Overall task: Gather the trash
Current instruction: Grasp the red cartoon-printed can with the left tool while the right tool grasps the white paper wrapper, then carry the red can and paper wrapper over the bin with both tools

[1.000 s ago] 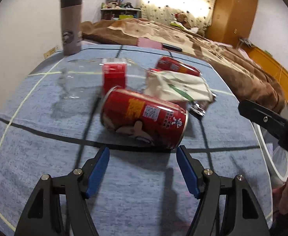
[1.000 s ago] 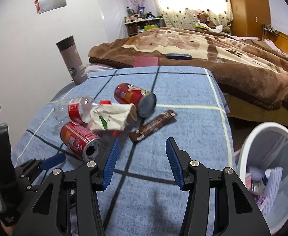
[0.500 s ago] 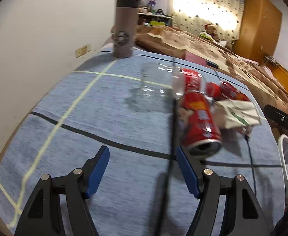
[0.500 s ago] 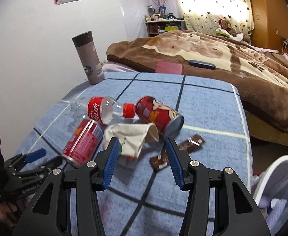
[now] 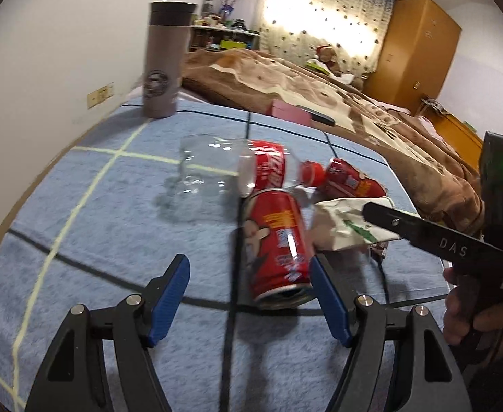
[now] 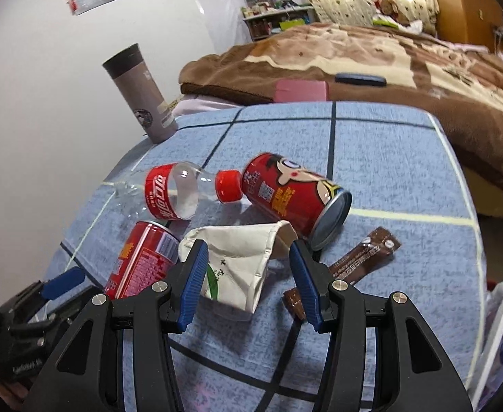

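Our left hand-held gripper (image 5: 248,295) gapes wide, empty, at the near can (image 5: 279,247); the right hand-held gripper (image 6: 248,281) straddles the crumpled paper cup (image 6: 237,261), unclosed. Off-centre, the can may roll away.

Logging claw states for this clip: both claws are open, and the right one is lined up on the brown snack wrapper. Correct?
Not quite. Both are open, but the right claw is lined up on the crumpled white paper cup, as the right wrist view shows. The brown snack wrapper lies off to its right.
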